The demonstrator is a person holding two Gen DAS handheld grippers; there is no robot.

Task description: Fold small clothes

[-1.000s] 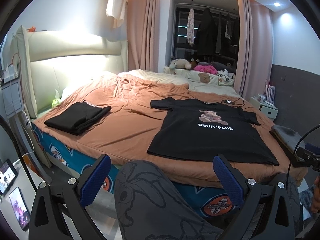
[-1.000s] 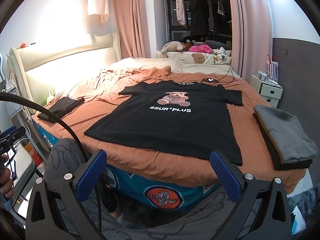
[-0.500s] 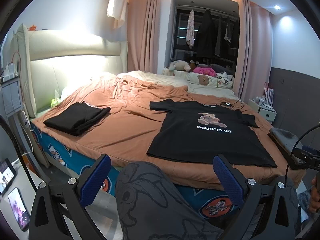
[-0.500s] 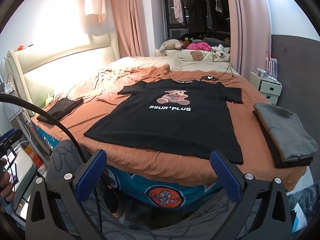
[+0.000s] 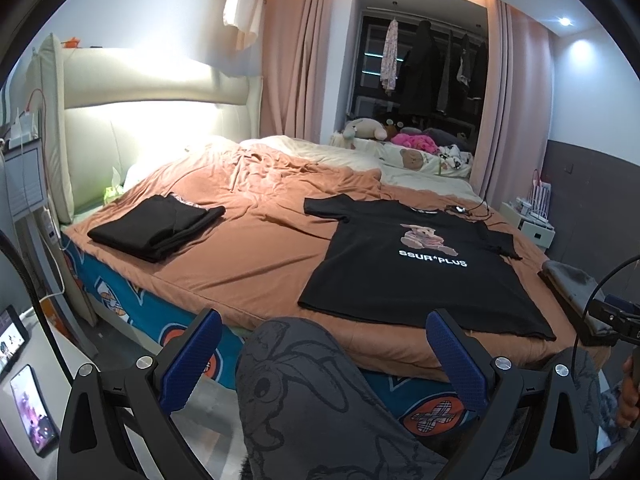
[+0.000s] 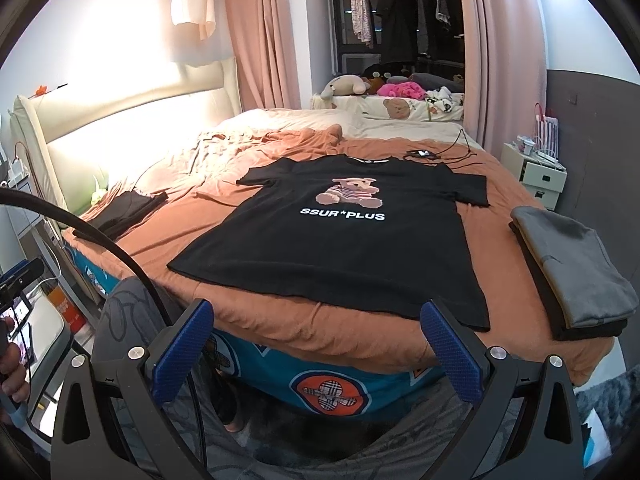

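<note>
Black T-shirt (image 6: 340, 236) with bear print lies spread flat, face up, on the rust-orange bedspread (image 5: 248, 256), hem at the near bed edge. Left gripper (image 5: 320, 356) and right gripper (image 6: 316, 344) both spread wide, empty, short of the bed. Folded black garment (image 5: 156, 226) lies left, folded grey stack (image 6: 572, 268) right
</note>
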